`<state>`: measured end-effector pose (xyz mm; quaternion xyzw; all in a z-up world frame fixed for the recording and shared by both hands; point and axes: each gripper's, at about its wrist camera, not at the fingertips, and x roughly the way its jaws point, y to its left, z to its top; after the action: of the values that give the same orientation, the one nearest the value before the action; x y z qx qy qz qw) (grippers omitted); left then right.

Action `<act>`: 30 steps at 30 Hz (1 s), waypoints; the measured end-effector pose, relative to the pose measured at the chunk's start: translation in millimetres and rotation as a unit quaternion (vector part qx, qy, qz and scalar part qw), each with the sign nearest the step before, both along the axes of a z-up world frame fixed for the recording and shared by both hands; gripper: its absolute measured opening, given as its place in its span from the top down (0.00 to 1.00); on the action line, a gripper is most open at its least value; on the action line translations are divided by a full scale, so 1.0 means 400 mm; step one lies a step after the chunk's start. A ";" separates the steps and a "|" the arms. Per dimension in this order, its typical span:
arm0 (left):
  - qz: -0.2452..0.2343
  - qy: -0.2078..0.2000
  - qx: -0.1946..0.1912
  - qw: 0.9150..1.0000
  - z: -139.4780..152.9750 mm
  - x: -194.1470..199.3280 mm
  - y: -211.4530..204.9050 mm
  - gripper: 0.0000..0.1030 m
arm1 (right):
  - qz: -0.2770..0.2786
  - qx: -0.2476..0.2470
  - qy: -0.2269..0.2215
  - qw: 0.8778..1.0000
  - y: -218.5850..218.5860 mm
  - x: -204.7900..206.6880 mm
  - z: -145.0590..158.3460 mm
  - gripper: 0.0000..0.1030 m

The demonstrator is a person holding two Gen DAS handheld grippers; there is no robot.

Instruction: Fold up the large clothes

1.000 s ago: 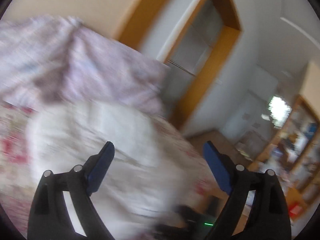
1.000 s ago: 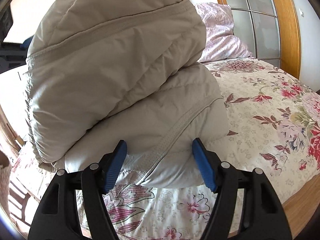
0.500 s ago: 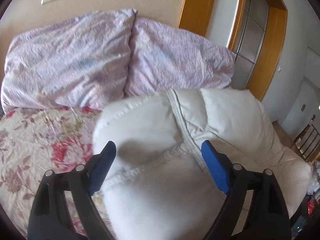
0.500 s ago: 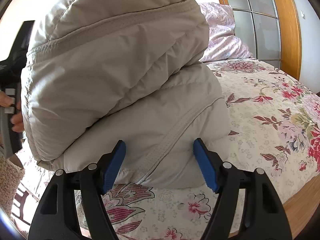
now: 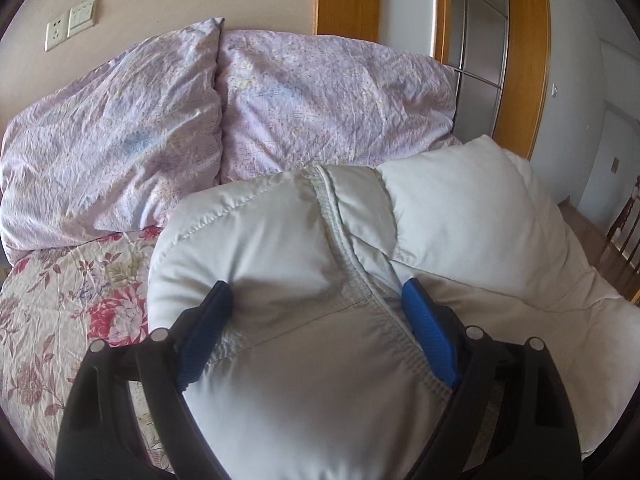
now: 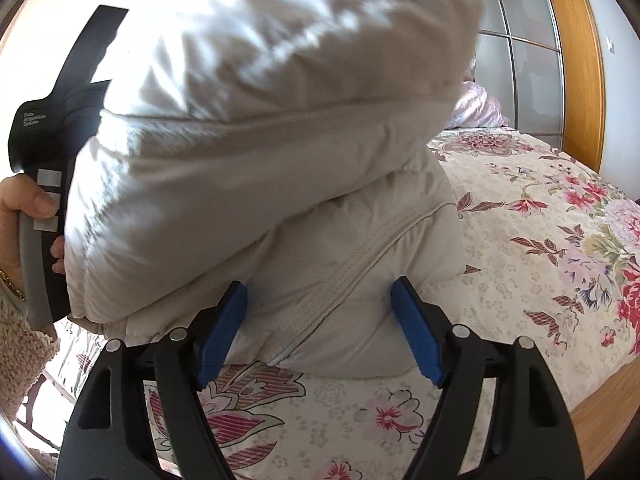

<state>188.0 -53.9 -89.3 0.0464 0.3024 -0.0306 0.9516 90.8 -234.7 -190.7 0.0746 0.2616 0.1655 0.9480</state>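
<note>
A puffy off-white quilted jacket point(image 5: 460, 208) lies folded in a thick bundle on the flowered bed point(image 5: 60, 300). My left gripper point(image 5: 316, 296) is open, its blue pads pressed against the bundle's top layer on both sides. In the right wrist view the same jacket point(image 6: 280, 160) fills the frame. My right gripper point(image 6: 320, 300) is open with its pads either side of the lower layer's seam. The left gripper's body point(image 6: 48, 160) and the hand holding it show at the far left, behind the jacket.
Two lilac pillows point(image 5: 200, 120) lean on the wall at the head of the bed. A wooden-framed glass door point(image 5: 480, 40) stands beyond. The bed's wooden edge point(image 6: 600, 412) runs at the lower right.
The left gripper has swung from facing the room round onto the jacket and now presses into its top. The jacket's upper fold has risen and bulged. The right gripper has barely moved.
</note>
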 end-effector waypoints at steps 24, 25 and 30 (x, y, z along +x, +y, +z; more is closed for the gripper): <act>0.011 -0.018 0.038 0.999 -0.057 0.019 -0.048 0.15 | 0.118 0.068 -0.114 0.984 -0.069 -0.098 0.326 0.26; 0.010 -0.019 0.037 0.999 -0.057 0.019 -0.047 0.15 | 0.121 0.072 -0.111 0.984 -0.054 -0.081 0.348 0.28; 0.009 -0.022 0.031 0.999 -0.058 0.016 -0.045 0.15 | 0.121 0.093 -0.061 0.986 0.020 0.070 0.422 0.48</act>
<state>194.2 -71.8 -112.7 0.0741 0.2825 -0.0116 0.9563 118.7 -226.7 -21.9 0.1201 0.1934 0.3070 0.9241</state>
